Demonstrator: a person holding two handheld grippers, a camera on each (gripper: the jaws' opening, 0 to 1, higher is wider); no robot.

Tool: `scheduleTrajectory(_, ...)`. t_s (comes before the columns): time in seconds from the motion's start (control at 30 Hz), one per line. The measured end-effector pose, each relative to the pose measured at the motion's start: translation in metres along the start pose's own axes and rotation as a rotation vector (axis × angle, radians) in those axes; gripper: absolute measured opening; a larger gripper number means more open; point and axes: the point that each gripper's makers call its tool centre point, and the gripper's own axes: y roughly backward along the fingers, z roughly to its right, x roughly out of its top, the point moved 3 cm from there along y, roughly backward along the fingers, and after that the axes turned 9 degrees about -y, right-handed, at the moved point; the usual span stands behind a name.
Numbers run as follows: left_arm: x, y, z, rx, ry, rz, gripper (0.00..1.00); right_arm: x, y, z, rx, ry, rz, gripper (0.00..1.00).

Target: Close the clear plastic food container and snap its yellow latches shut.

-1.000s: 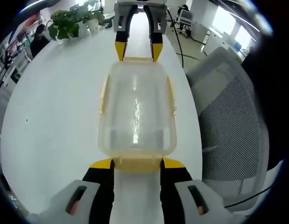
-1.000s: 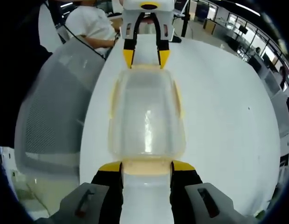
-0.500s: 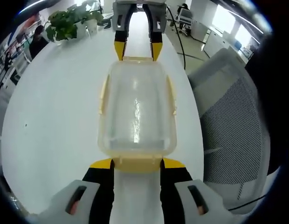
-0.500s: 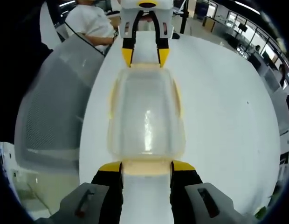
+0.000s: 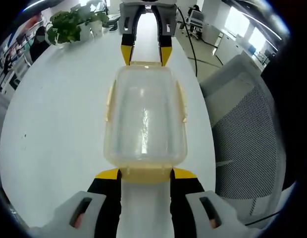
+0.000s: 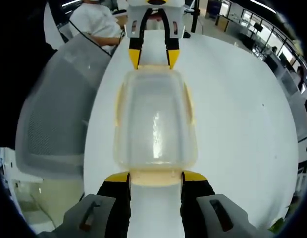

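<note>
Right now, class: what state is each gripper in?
Left gripper: open, jaws at the latch on one end of the container.
Right gripper: open, jaws at the opposite latch.

White table [image 5: 59, 109], mesh chair [image 5: 242, 129], potted plant [image 5: 69, 25]

Both views are brightly and evenly lit from overhead. A streak of glare is seen on the clear container lid [image 5: 145, 119] and the white table [image 5: 59, 109] is nearly washed out. Straight lines are bent toward the edges, where detail is softened.
</note>
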Motion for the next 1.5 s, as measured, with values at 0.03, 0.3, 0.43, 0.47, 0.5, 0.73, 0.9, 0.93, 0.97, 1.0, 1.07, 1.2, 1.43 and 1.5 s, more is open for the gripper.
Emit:
scheduleTrajectory(0.03, 0.001, 0.000, -0.001, 0.002, 0.000, 0.003, 0.37, -0.001, 0.000, 0.001, 0.000, -0.001, -0.001, 0.37)
scheduleTrajectory(0.3, 0.006, -0.003, -0.001, -0.002, 0.007, 0.013, 0.37, -0.006, 0.003, 0.002, 0.002, -0.004, -0.004, 0.37)
scheduleTrajectory(0.43, 0.007, -0.004, -0.002, -0.002, 0.004, 0.012, 0.37, -0.007, 0.002, 0.002, 0.002, -0.005, -0.007, 0.37)
scheduleTrajectory(0.47, 0.007, -0.004, -0.002, -0.002, 0.005, 0.011, 0.37, -0.008, 0.002, 0.002, 0.002, -0.006, -0.008, 0.37)
scheduleTrajectory(0.5, 0.007, -0.004, -0.002, -0.002, 0.004, 0.011, 0.37, -0.008, 0.002, 0.003, 0.001, -0.005, -0.009, 0.37)
scheduleTrajectory(0.73, 0.009, -0.006, -0.002, 0.002, 0.004, 0.005, 0.37, -0.010, 0.001, 0.003, -0.003, -0.003, -0.011, 0.37)
scheduleTrajectory(0.9, 0.009, -0.008, 0.000, 0.002, 0.006, -0.002, 0.37, -0.013, -0.002, 0.001, -0.004, 0.001, -0.018, 0.37)
scheduleTrajectory(0.93, 0.010, -0.008, 0.000, 0.002, 0.007, 0.001, 0.37, -0.014, -0.002, 0.001, -0.006, 0.003, -0.020, 0.37)
scheduleTrajectory(0.97, 0.010, -0.008, 0.000, 0.002, 0.007, 0.001, 0.37, -0.014, -0.003, 0.001, -0.005, 0.001, -0.019, 0.37)
scheduleTrajectory(1.0, 0.010, -0.009, 0.000, 0.003, 0.006, 0.000, 0.37, -0.014, -0.003, 0.001, -0.007, 0.002, -0.018, 0.37)
scheduleTrajectory(1.07, 0.010, -0.009, 0.000, 0.006, 0.005, -0.001, 0.37, -0.015, -0.004, 0.001, -0.010, 0.003, -0.019, 0.37)
scheduleTrajectory(1.2, 0.011, -0.011, 0.001, 0.019, 0.000, -0.012, 0.37, -0.016, -0.006, 0.002, -0.015, 0.004, -0.021, 0.37)
scheduleTrajectory(1.43, 0.011, -0.013, 0.001, 0.035, -0.003, -0.018, 0.37, -0.017, -0.007, 0.001, -0.023, -0.003, -0.002, 0.37)
scheduleTrajectory(1.5, 0.010, -0.013, 0.001, 0.038, -0.005, -0.018, 0.37, -0.016, -0.007, 0.001, -0.025, -0.002, -0.001, 0.37)
